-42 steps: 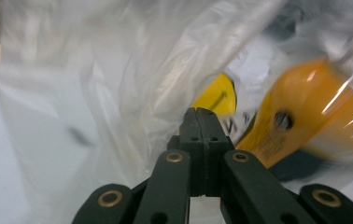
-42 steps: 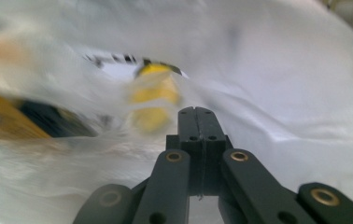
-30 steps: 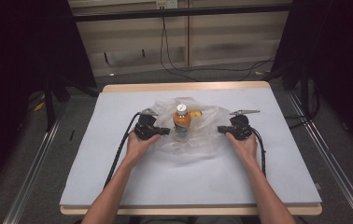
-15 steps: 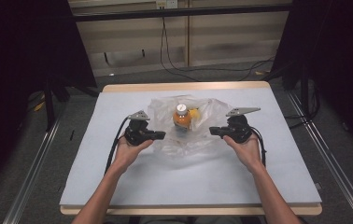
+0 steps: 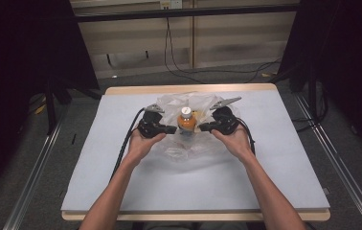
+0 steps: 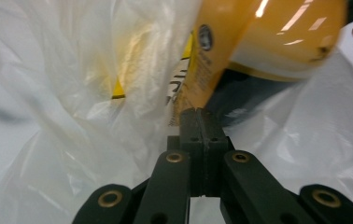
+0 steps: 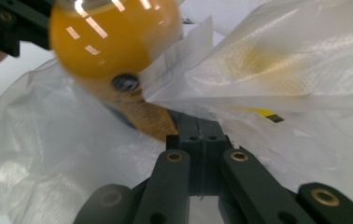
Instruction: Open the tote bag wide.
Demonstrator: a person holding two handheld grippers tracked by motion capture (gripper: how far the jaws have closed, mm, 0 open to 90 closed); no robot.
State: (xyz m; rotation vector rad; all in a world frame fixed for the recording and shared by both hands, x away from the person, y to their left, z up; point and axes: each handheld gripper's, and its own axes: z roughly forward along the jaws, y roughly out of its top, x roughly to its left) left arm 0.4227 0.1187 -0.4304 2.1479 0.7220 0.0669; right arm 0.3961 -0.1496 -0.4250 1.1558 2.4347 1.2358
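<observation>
A clear plastic bag (image 5: 188,151) lies crumpled at the middle of the table. An orange juice bottle (image 5: 186,122) with a white cap stands upright in it. My left gripper (image 5: 173,129) is just left of the bottle and my right gripper (image 5: 202,128) just right of it. In the left gripper view the jaws are pressed together (image 6: 198,114) on the bag's film (image 6: 72,93), with the bottle (image 6: 258,42) close above. The right gripper view shows the same: shut jaws (image 7: 198,123), bag film (image 7: 282,60), bottle (image 7: 114,42). Something yellow (image 7: 263,112) shows through the plastic.
A pale blue mat (image 5: 97,182) covers the table, which has a wooden rim (image 5: 188,89). Both forearms come in from the near edge. Black cables (image 5: 179,67) lie on the floor behind the table, and dark stands flank both sides.
Both grippers have moved inward and slightly away from the person, closing in on the bottle from either side. The bag has bunched up around the bottle.
</observation>
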